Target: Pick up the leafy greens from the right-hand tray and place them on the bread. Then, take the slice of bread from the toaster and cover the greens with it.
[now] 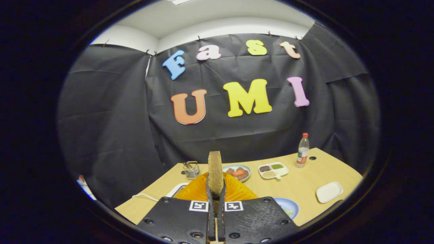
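A brown slice of bread [215,171] stands upright on edge between my two fingers, and my gripper [216,193] is shut on its lower part. Right below and behind the slice rises the orange toaster [237,191], whose ribbed top spreads to both sides of my fingers. To the right of the fingers, a pale blue plate [288,206] lies on the wooden table [298,184]; something light-coloured rests on it, largely hidden by my right finger. A white tray [329,191] lies empty further right.
Beyond the toaster stand a small glass jar [192,169], a bowl of red pieces [238,172], a white divided dish of grains [273,170] and a plastic bottle [302,150]. A white cable [144,196] runs along the table's left part.
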The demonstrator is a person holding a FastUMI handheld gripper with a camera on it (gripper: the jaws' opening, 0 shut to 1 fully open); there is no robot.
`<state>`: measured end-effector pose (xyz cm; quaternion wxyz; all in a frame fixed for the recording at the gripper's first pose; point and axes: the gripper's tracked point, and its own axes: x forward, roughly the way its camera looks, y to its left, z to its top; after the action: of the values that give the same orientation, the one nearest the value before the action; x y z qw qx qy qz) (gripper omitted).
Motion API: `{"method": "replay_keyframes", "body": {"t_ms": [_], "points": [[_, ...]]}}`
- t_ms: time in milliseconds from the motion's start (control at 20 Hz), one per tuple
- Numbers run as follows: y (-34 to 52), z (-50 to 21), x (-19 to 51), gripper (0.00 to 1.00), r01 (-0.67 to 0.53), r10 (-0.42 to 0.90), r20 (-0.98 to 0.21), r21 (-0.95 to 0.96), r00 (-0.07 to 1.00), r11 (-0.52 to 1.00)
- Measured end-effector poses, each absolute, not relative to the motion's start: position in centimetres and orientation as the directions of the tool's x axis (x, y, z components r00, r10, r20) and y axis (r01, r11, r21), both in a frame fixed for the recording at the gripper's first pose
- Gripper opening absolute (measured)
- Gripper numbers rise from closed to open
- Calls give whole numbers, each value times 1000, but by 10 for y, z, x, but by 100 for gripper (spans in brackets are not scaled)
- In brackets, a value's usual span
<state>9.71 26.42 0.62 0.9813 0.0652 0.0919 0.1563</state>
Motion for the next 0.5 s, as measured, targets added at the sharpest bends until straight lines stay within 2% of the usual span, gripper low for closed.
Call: {"method": "replay_keyframes", "body": {"t_ms": [500], "points": [[211,-97,127,3,-169,232,-306,217,924,961]]}}
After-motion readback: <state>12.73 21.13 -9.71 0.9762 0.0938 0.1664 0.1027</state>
